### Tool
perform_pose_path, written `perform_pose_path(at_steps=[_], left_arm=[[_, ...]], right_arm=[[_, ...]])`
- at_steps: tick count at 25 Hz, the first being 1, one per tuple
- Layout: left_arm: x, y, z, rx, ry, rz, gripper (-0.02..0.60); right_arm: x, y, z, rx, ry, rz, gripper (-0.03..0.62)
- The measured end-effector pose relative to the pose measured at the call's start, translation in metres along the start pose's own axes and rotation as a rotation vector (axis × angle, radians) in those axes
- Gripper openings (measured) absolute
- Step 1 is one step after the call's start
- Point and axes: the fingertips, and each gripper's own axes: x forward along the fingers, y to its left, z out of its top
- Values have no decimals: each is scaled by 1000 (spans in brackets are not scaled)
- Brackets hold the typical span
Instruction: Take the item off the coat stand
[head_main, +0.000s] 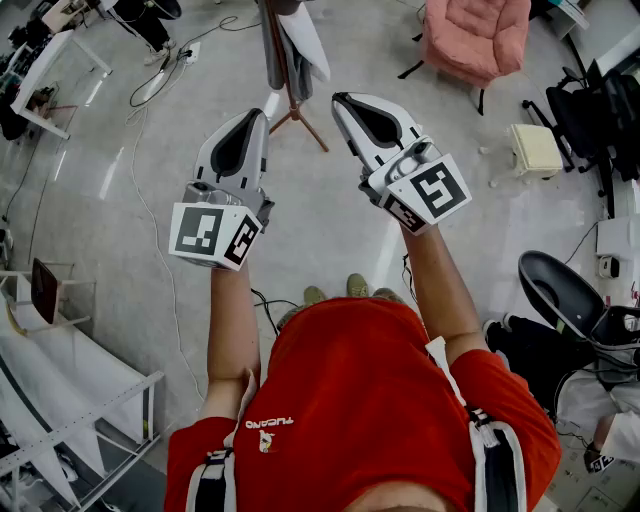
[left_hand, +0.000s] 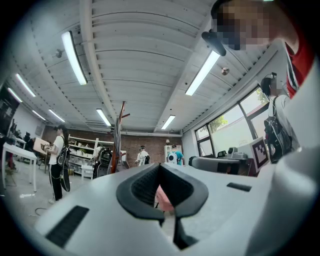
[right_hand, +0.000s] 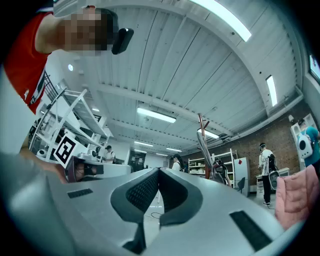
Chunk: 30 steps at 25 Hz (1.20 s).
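Note:
The wooden coat stand (head_main: 290, 85) rises at the top middle of the head view, with a grey item (head_main: 274, 40) and a white one (head_main: 306, 42) hanging on it. Both grippers are held up, short of the stand and apart from it. My left gripper (head_main: 261, 115) is shut with nothing in it. My right gripper (head_main: 338, 99) is shut and empty too. In the left gripper view the stand (left_hand: 121, 131) and its grey item (left_hand: 117, 145) are far off, left of the closed tips (left_hand: 160, 165). In the right gripper view the stand (right_hand: 202, 131) is to the right of the tips (right_hand: 159, 170).
A pink armchair (head_main: 478, 35) is at the back right, a cream stool (head_main: 537, 148) and black office chairs (head_main: 590, 110) further right. A white table (head_main: 60, 60) is at the far left, and cables (head_main: 150, 200) trail over the floor. Several people (left_hand: 57, 160) stand by distant shelves.

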Motion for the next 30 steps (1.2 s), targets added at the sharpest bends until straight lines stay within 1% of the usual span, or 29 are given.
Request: perform_pose_path(at_steps=[4,11,15,20,21,23,25,30], left_arm=[[-7,14,-3,-10,0,-7,9],[-12,45,-5,-22,-9,-24,9],[-8,59,-8,-25,-6,-37,9],[10,76,-12,-22,2,-37,9],[16,80,-12,-19,3,-37,9],[29,89,-15,-14,6,-34,9],[44,99,-19,-8,12,-27,9],[98,123,-33,4,9,5,9]], right_arm=[[12,12,-4,20,-3,25,25],[27,15,-12,20,8,-16,25],[38,5,-19,18,25,-38,26],[54,-21,-26,19,21,-68,31],[59,-28,-27,22,21,-71,44],[70,-42,-33,31,23,-72,128],[81,-59,-41,39,23,-66,170],[108,-114,-59,32,16,-34,189]])
